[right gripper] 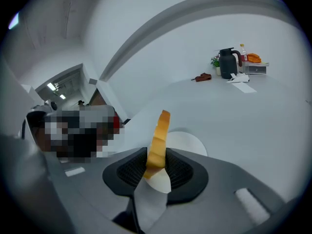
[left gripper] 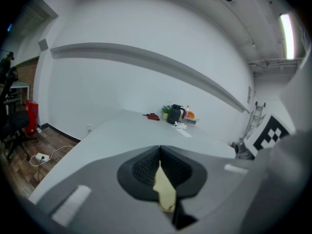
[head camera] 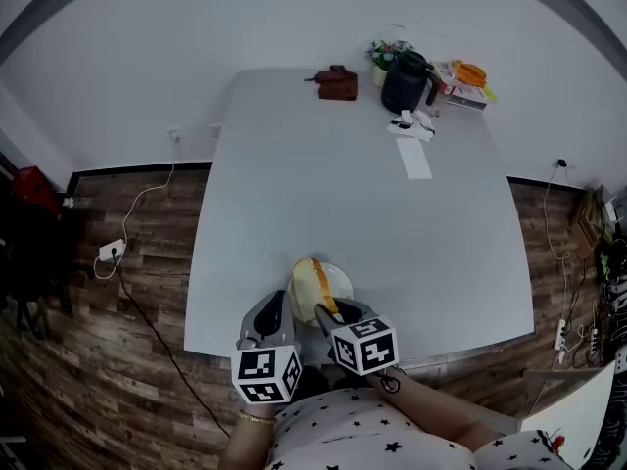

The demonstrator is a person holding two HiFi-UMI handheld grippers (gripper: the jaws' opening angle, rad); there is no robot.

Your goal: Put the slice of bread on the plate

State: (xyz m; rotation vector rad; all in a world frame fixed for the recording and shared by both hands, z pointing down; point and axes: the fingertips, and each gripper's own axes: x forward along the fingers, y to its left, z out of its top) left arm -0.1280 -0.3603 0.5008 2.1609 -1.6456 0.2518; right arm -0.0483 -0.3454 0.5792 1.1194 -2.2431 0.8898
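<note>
A slice of bread (head camera: 307,284) with a golden crust stands on edge between the pads of my right gripper (head camera: 321,310), which is shut on its lower part. It hangs just over the small white plate (head camera: 340,280) near the table's front edge. In the right gripper view the slice (right gripper: 159,130) rises from the right gripper (right gripper: 156,156), with the plate (right gripper: 190,143) right behind it. My left gripper (head camera: 275,313) sits just left of the plate. Seen in its own view, the left gripper (left gripper: 160,155) is shut, with a pale yellowish scrap (left gripper: 165,191) caught between its pads.
At the far end of the grey table (head camera: 294,194) stand a black kettle (head camera: 405,81), a small plant (head camera: 384,55), a brown object (head camera: 337,83), orange items (head camera: 470,71) and a white paper strip (head camera: 415,157). A cable and power strip (head camera: 112,251) lie on the wooden floor at left.
</note>
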